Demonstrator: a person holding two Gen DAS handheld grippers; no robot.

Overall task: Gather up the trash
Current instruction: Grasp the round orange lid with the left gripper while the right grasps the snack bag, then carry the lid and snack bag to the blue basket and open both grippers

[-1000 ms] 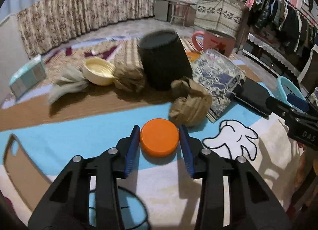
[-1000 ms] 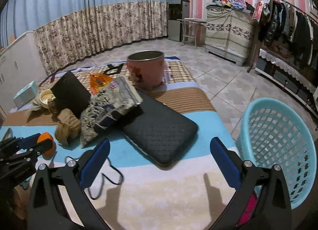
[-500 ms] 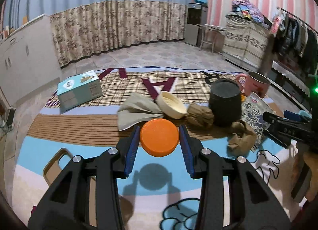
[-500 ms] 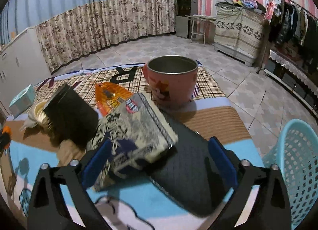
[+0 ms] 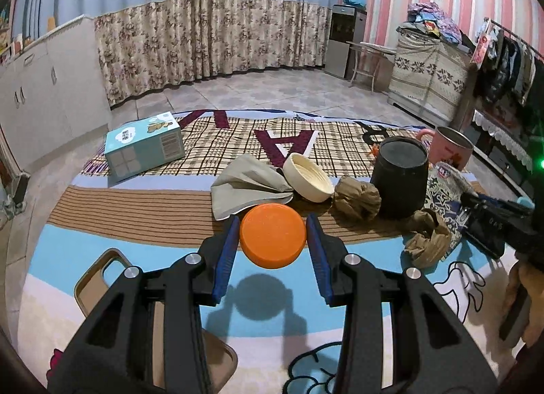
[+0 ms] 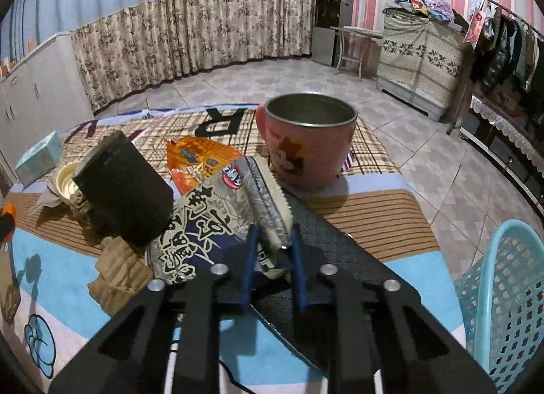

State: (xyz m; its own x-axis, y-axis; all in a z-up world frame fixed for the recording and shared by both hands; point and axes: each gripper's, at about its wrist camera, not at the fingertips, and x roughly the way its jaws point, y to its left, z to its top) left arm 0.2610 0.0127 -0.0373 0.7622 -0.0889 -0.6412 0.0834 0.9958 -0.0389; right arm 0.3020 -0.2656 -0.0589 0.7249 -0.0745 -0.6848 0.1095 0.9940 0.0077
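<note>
My left gripper [image 5: 273, 224] is shut on an orange round cap [image 5: 273, 241], held above the blue cartoon mat [image 5: 102, 237]. The right gripper [image 6: 273, 234] reaches over a black textured pad [image 6: 340, 258]. Its jaws are closing, and the pads pinch the serrated edge of a patterned snack bag [image 6: 204, 224]. An orange wrapper [image 6: 197, 163] lies behind the bag. Two crumpled brown paper wads [image 5: 357, 195] [image 5: 425, 241] lie by an upside-down black cup [image 5: 401, 180]. A light blue mesh basket [image 6: 503, 292] stands at the right, off the mat.
A pink mug [image 6: 306, 146] stands behind the bag. A cream bowl [image 5: 307, 180] and a grey cloth [image 5: 244, 183] lie mid-mat, with a blue tissue box [image 5: 144, 147] at the far left. Tiled floor, curtains and a clothes rack surround the mat.
The left gripper lifted the orange cap off the mat and swung left. The right gripper moved forward over the black pad, and its wide-open jaws closed onto the snack bag's edge.
</note>
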